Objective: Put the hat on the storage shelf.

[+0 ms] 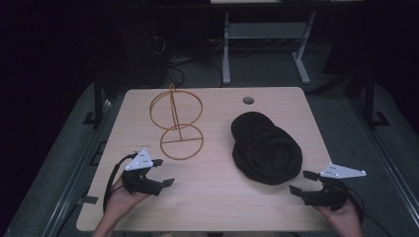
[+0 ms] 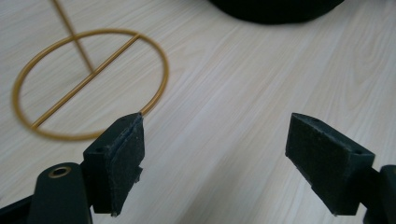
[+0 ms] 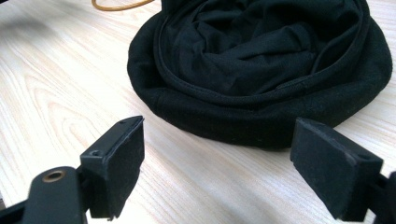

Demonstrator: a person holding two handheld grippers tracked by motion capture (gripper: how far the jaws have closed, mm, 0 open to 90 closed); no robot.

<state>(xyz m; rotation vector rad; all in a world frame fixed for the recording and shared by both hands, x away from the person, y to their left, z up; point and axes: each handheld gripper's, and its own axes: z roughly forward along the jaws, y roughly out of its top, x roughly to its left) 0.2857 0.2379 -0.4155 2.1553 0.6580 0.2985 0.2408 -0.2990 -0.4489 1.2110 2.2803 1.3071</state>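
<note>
Two claws in our hands, both low over the pale wood-grain tabletop [image 1: 217,197], one at each near corner. Our left claw [image 1: 163,173] has its jaws spread wide with nothing between them, only bare wood showing in the gap; the pads touch nothing. Just ahead of it lies the flat ring base of the gold wire stand [image 1: 181,141], a circle crossed by one straight bar, with a thin stem rising to a second upright ring farther back. In the left gripper view that base ring [image 2: 88,84] sits just beyond the left-hand jaw, apart from it.

Our right claw [image 1: 302,182] is likewise spread wide and empty. The soft black fabric hat [image 1: 267,148], crumpled with its hollow turned up, lies on the right half of the tabletop, near the claw. In the right gripper view the hat's [image 3: 261,70] thick rim lies just past the jaw tips, with no contact visible.
</note>
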